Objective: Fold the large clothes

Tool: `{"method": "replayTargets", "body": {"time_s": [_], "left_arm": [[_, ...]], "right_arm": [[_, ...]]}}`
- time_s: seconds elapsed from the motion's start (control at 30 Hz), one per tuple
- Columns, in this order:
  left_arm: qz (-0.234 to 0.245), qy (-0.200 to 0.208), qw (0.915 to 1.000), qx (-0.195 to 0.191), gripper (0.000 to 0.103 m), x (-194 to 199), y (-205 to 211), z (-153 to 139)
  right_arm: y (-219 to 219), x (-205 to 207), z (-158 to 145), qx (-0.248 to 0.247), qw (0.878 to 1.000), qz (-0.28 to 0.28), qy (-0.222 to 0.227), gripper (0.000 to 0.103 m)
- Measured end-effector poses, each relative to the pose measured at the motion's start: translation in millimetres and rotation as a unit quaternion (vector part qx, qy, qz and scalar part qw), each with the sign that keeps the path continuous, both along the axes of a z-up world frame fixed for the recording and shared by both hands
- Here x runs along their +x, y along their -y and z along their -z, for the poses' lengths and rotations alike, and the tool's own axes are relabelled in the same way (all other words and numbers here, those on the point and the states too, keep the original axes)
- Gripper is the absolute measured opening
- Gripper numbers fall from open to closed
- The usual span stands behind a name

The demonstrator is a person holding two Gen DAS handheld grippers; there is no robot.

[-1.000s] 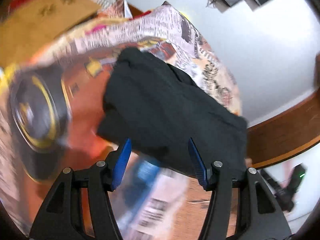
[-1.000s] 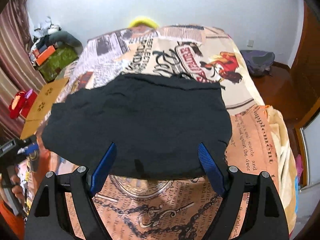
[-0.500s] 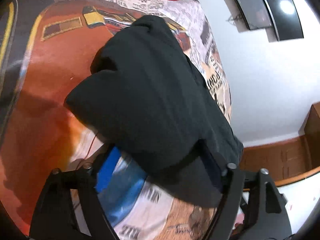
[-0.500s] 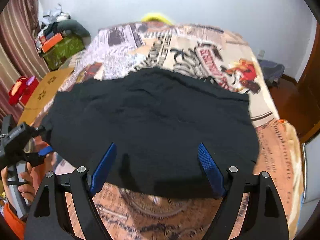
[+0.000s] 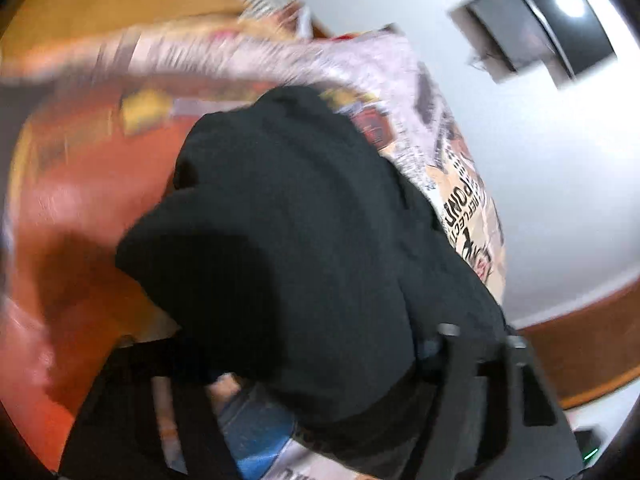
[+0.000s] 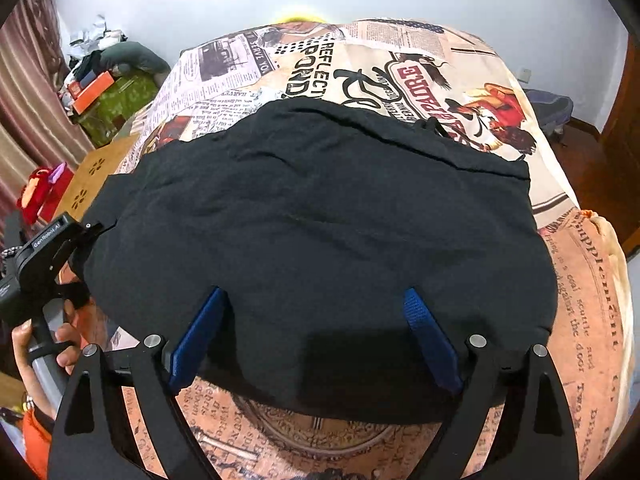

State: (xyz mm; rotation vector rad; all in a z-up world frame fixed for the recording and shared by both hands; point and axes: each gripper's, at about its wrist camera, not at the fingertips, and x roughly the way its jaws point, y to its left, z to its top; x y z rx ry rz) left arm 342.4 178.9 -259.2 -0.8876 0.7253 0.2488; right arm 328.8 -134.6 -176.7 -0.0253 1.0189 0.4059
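Note:
A large black garment (image 6: 320, 208) lies spread on a bed with a newspaper-print cover (image 6: 580, 320). My right gripper (image 6: 313, 291) hovers over the garment's near edge. Its blue pads stand wide apart and are still opening, pressing on nothing. In the blurred left wrist view the garment (image 5: 300, 220) drapes over my left gripper (image 5: 316, 352) and hides its pads. Those jaws are closing with cloth lying between them. The right wrist view shows the left gripper (image 6: 90, 227) at the garment's left edge, held by a person's hand (image 6: 24, 340).
Beside the bed on the left are a cardboard box (image 6: 92, 172), a red item (image 6: 40, 188) and a green box with clutter (image 6: 116, 96). A dark bag (image 6: 548, 108) lies on the floor at the far right. A screen (image 5: 520, 40) hangs on the wall.
The left gripper pushed in at the garment's left edge, and cloth now covers its fingers. The right gripper sank closer to the near edge and its pads spread a little.

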Motion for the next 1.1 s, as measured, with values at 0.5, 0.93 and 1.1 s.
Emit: {"method": "replayTargets", "body": {"time_s": [0.5,0.93,1.1], "left_arm": [[0.075,0.128,0.9637,0.222,0.032,-101,8,-171],[0.153,0.119,0.9234,0.331,0.031,-79,92,-172],[0.201,0.122,0.9162,0.324,0.031,-70,127,-164]], "right_arm": [[-50,-43,-63,0.049,0.997,-0.047,0.043,0.089],[-118,-51,23,0.041,0.989,-0.135,-0.049,0.091],[-75,-60,0,0.044,0.988,-0.144,-0.026,0.09]]}}
